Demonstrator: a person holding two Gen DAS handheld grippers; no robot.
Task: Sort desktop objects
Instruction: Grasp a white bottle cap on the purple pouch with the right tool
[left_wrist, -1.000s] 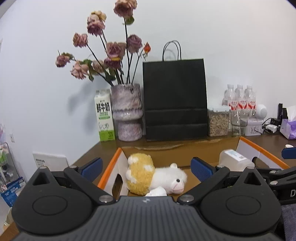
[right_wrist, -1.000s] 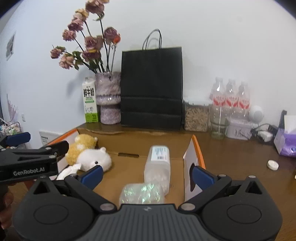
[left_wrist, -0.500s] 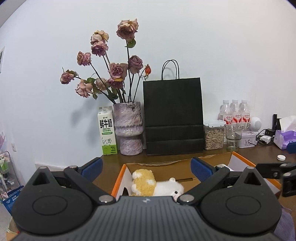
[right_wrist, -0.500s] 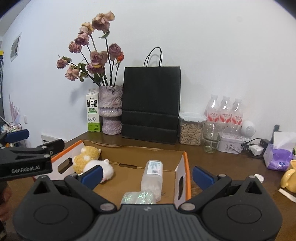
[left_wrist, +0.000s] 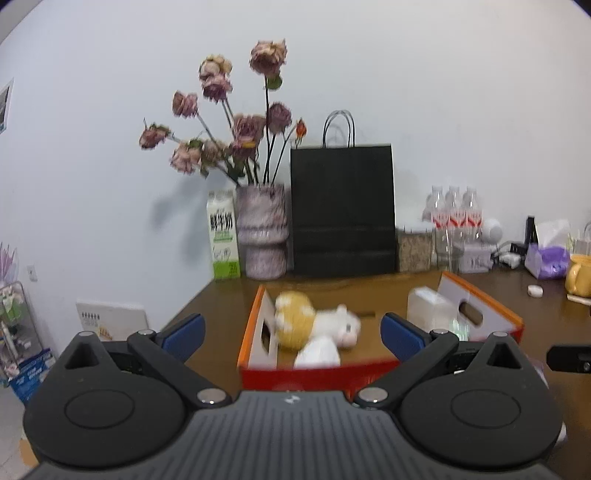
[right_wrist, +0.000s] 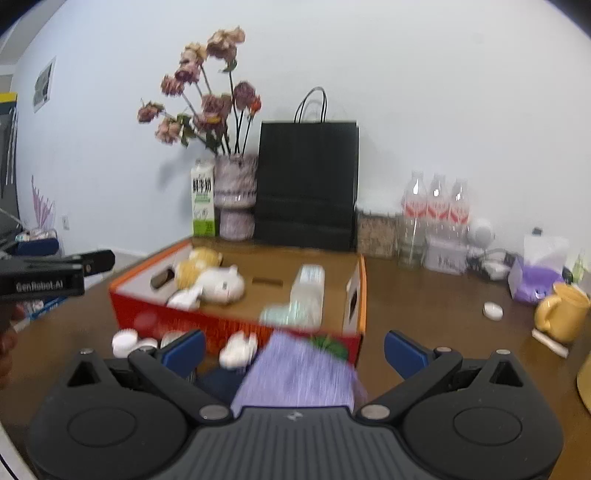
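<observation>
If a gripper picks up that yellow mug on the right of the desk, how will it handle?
The yellow mug looks glazed ceramic, so probably stiff, somewhat slippery and breakable. It stands upright on a broad base, so it is unlikely to roll. Its handle faces left, which may tilt it in a side grip.

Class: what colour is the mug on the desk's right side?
Yellow mug; clearest in the right wrist view.

Both tongs have drawn back from the box (right_wrist: 236, 325).
</observation>
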